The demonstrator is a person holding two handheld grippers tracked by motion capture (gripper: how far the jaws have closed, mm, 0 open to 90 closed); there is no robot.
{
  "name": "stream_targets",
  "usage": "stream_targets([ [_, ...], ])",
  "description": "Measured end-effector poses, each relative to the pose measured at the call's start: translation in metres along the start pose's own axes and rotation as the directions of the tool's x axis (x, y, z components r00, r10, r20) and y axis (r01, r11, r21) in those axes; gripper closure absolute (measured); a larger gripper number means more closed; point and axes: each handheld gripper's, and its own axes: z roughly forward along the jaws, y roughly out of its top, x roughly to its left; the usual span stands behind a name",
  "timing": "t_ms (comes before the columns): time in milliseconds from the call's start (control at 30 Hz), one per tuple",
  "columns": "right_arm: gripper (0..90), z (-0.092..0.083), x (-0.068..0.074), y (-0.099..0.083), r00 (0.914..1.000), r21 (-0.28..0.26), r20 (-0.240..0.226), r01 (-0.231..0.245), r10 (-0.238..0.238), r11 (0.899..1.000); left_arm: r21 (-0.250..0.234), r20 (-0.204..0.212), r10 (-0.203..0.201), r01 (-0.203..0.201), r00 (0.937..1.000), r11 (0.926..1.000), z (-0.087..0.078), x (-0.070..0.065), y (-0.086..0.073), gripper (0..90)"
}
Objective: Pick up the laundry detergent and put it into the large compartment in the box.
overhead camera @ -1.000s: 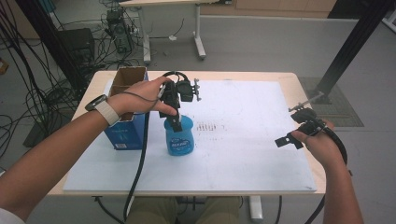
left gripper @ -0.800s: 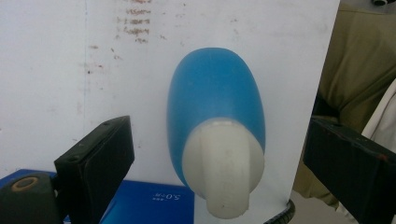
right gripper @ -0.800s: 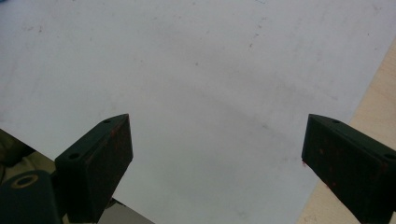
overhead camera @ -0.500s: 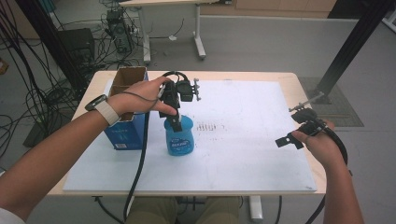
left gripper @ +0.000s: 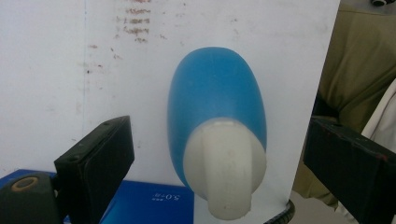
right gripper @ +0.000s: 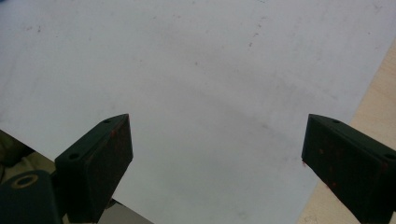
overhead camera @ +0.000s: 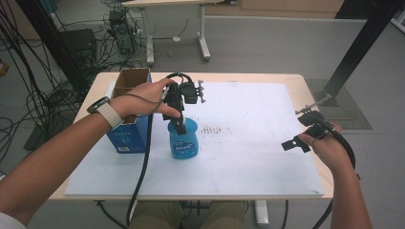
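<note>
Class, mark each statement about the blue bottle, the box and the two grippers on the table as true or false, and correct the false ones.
1. The left gripper has its jaws open on either side of the blue bottle's white cap. True.
2. The blue bottle lies on its side. False: it stands upright on the white sheet.
3. The right gripper holds a second bottle. False: its jaws are open with nothing between them.
4. An open cardboard box with blue sides stands to the left of the bottle. True.
5. The right gripper is at the right edge of the sheet, far from the bottle. True.
</note>
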Motion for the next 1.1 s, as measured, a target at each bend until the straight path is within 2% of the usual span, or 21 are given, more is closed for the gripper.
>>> stream_targets([
  [1100,8.7,0.0009,-0.0003,-0.0006,1.0,0.005,-0.004,-0.009,0.009,1.0,-0.004,0.0,0.0,0.0,1.0,1.0,-0.0005,-0.0007,-0.001,9.1],
])
